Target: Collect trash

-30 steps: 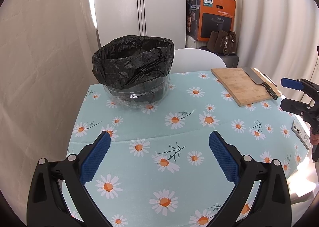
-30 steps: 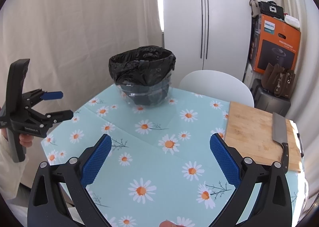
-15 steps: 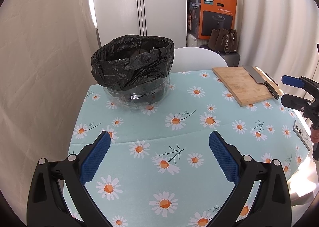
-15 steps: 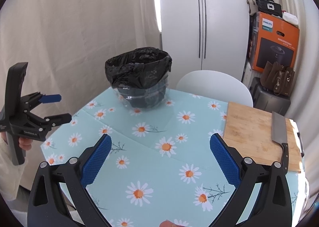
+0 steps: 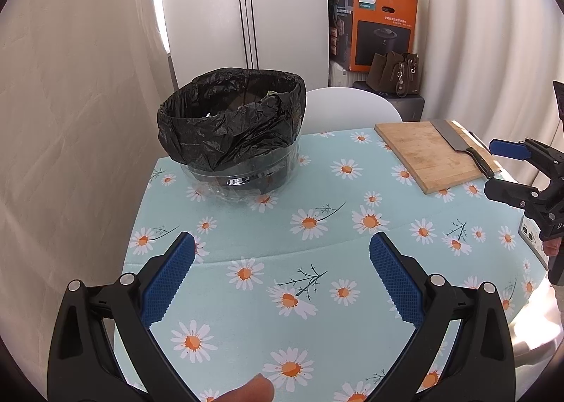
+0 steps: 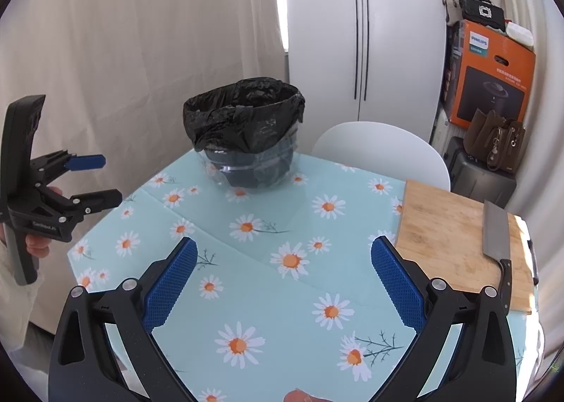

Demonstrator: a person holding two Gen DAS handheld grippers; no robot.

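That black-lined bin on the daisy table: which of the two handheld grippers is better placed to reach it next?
Probably the left. The bin sits toward the left gripper's side of the table; the right gripper hangs nearer the cutting board. Both are open and empty.

One desk (image 5: 352, 261) carries one bin (image 5: 232, 141) lined with one black bag (image 5: 225, 113), one cutting board (image 5: 430, 155) and one cleaver (image 5: 458, 144). Behind stand one white chair (image 5: 349, 109), one orange box (image 5: 380, 28) and one brown handbag (image 5: 394, 74). Two grippers show: left gripper (image 5: 282, 278), right gripper (image 6: 283, 282).
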